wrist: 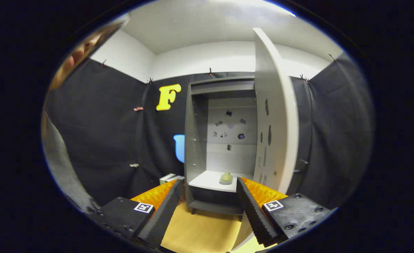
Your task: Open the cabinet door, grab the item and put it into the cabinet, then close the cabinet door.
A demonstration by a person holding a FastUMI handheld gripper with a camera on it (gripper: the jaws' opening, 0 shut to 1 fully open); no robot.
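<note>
A grey cabinet stands ahead, beyond my fingers, against the black cloth wall. Its door is swung wide open to the right, edge-on to me. On the cabinet's white shelf rests a small pale green item, rounded with a narrow top. My gripper is open, its fingers spread wide with nothing between them, set back from the cabinet and a little below shelf height. The shelf and item appear in the gap between the fingertips. The right finger sits close to the door's lower edge.
A tan wooden table top lies under the fingers and runs to the cabinet's foot. Small light boxes lie left of the cabinet base. Several small stickers dot the cabinet's back panel. A person's sleeve is at the left.
</note>
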